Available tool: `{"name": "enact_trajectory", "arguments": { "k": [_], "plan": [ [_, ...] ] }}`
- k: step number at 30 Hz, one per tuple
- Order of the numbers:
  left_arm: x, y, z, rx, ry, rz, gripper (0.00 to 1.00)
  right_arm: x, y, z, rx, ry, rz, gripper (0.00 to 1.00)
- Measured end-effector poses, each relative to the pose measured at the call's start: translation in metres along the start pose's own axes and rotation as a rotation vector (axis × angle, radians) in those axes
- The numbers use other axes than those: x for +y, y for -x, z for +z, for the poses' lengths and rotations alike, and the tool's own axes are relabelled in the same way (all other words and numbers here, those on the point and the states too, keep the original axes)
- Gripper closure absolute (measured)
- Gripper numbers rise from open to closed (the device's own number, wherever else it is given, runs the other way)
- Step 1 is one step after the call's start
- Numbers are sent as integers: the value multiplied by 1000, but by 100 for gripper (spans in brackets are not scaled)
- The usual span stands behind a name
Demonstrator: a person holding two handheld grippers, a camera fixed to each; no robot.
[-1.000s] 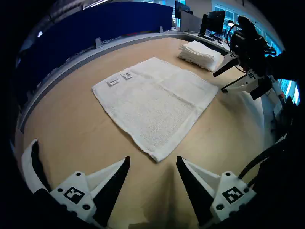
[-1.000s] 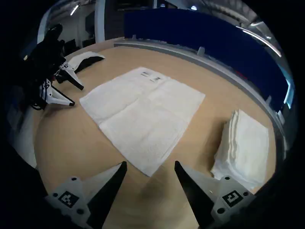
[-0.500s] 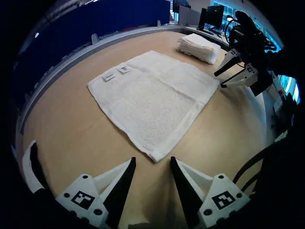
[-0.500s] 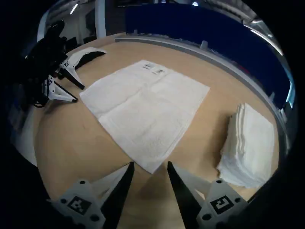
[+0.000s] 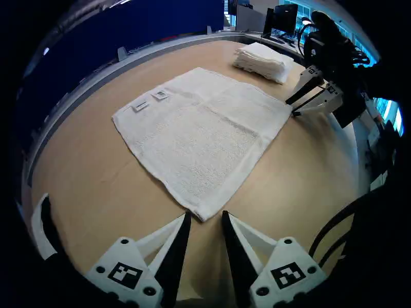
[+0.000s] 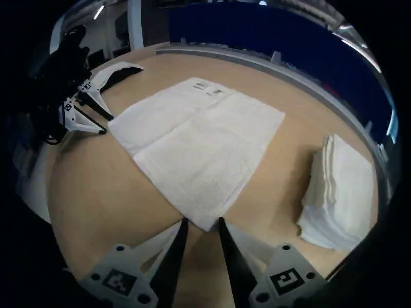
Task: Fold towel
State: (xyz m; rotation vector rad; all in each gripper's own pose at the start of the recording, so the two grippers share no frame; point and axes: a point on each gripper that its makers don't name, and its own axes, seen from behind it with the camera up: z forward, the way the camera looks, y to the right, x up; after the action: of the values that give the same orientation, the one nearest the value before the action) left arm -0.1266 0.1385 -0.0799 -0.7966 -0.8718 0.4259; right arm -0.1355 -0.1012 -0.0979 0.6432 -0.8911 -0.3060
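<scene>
A white towel (image 5: 205, 128) (image 6: 195, 138) lies flat and spread out on the wooden table (image 5: 87, 169) (image 6: 87, 185), with two small labels (image 5: 150, 99) near one edge. My left gripper (image 5: 204, 226) is narrowly open, and the towel's near corner lies just between its fingertips. It also appears far left in the right gripper view (image 6: 106, 124). My right gripper (image 6: 202, 230) is narrowly open around the opposite corner. In the left gripper view it is held by a dark-sleeved hand at that far corner (image 5: 291, 108).
A stack of folded white towels (image 5: 262, 61) (image 6: 339, 190) sits on the table beyond the spread towel. A blue partition (image 5: 128, 31) (image 6: 287, 41) runs along the table's far edge. Monitors (image 5: 285, 15) stand behind the stack.
Both grippers have moved in toward their towel corners and their fingers have narrowed from wide open to a small gap around each corner. The towel has not moved.
</scene>
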Motion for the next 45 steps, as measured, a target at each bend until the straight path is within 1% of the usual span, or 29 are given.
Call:
{"name": "enact_trajectory", "arguments": {
  "k": [3, 5, 7, 9, 15, 21, 25, 32, 39, 45],
  "plan": [
    [1, 0, 0, -3, 1, 1, 61, 2, 0, 0, 2, 6, 3, 69],
    [1, -1, 0, -7, 0, 3, 63, 2, 0, 0, 2, 6, 3, 70],
    [1, -1, 0, -10, -3, 4, 68, 2, 0, 0, 1, 6, 1, 71],
    [0, -1, 0, -13, -7, 4, 76, 2, 1, 0, -1, 5, -1, 74],
    [-1, -1, 0, -13, -22, 2, 86, 2, 2, -1, -9, 2, 0, 82],
    [-1, 0, -1, -16, -26, -8, 91, 2, 0, -1, -21, -3, -4, 87],
    [-1, 1, -2, -20, -20, -16, 93, 3, 0, -1, -22, -1, -8, 89],
    [-1, 2, -3, -24, -18, -27, 96, 4, -2, -2, -20, 7, -3, 89],
    [0, 3, -8, -36, -19, -39, 98, 4, -7, -8, -12, 11, -5, 89],
    [1, 1, -13, -24, -25, -42, 99, 4, -10, -14, -3, 14, 0, 89]
  ]
}}
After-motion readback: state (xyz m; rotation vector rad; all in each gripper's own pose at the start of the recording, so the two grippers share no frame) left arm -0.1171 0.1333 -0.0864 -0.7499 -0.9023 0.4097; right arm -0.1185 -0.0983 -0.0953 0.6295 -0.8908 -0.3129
